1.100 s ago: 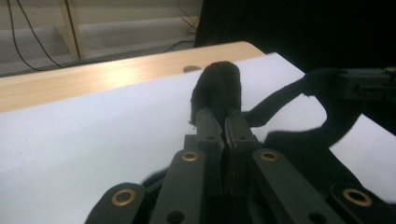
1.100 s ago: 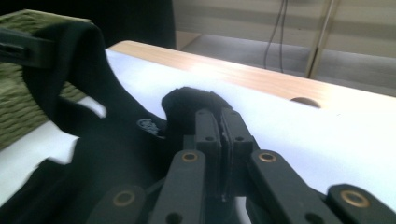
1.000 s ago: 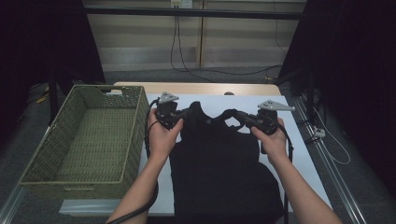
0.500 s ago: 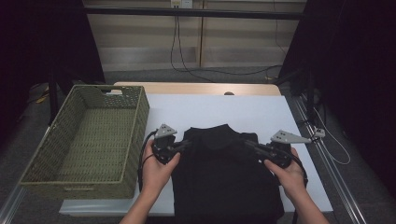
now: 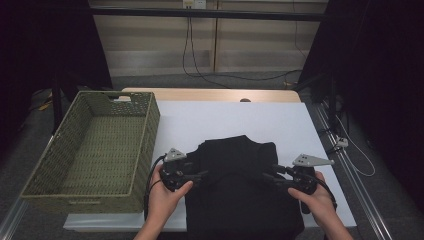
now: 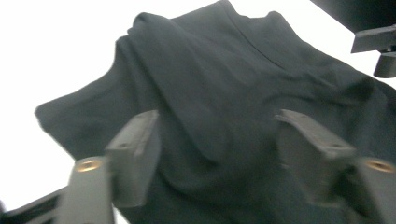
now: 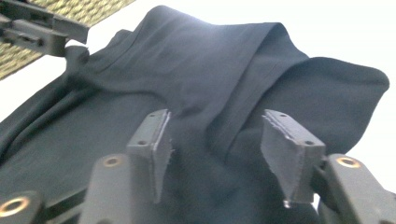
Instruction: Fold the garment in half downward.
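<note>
- White table (image 5: 230,120): the black garment (image 5: 240,195) lies folded on its near part, between your two grippers; the green basket (image 5: 95,145) sits just outside your left one.
- Garment: top part doubled back over the body. Fold step looks just laid down.
- Left gripper (image 6: 217,144): jaws have just opened, cloth beneath them, pads not pressing.
- Right gripper (image 7: 215,140): same, just released, jaws apart over the fold.
- Next, I'd judge: regrip at the side edges and fold again, or lift toward the basket.
</note>
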A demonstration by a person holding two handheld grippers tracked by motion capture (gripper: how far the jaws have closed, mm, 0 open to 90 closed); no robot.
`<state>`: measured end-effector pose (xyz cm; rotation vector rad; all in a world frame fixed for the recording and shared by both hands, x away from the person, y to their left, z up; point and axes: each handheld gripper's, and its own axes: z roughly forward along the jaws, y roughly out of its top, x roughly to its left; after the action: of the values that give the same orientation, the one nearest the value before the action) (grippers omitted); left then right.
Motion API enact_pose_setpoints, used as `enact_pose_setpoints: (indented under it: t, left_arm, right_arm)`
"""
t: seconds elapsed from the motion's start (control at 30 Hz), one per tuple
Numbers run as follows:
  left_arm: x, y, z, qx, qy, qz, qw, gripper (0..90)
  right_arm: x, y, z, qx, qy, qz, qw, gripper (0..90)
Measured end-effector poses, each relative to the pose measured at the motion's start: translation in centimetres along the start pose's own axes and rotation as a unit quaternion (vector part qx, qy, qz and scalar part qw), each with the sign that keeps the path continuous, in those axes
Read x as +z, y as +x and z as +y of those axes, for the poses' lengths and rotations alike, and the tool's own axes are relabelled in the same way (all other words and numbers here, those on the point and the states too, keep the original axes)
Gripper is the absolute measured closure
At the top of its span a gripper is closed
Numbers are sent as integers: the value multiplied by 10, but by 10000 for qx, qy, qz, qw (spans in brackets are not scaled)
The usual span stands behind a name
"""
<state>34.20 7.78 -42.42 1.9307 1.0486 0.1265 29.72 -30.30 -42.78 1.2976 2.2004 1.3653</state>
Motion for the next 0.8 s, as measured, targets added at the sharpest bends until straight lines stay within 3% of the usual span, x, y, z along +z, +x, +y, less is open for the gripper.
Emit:
enact_pose_setpoints:
  t: [0.1,0.2,0.37,0.53,0.67,0.8]
  left_arm:
    - [-2,6,3,-71,-24,216,9997,236]
    - [3,13,6,-32,-25,434,9991,216]
    - [16,30,7,-169,134,848,9962,224]
    - [22,48,7,-256,209,1209,9921,246]
    - [25,56,8,-312,261,1386,9895,270]
    - [28,58,8,-337,323,1500,9876,324]
  right_arm:
    - [2,-8,4,61,-110,-115,9999,351]
    - [7,-23,9,134,-117,-442,9989,339]
    - [22,-48,13,328,-51,-855,9958,340]
    - [38,-65,16,412,106,-1181,9921,380]
    - [51,-77,20,549,157,-1413,9883,453]
    - [64,-83,24,546,425,-1607,9846,508]
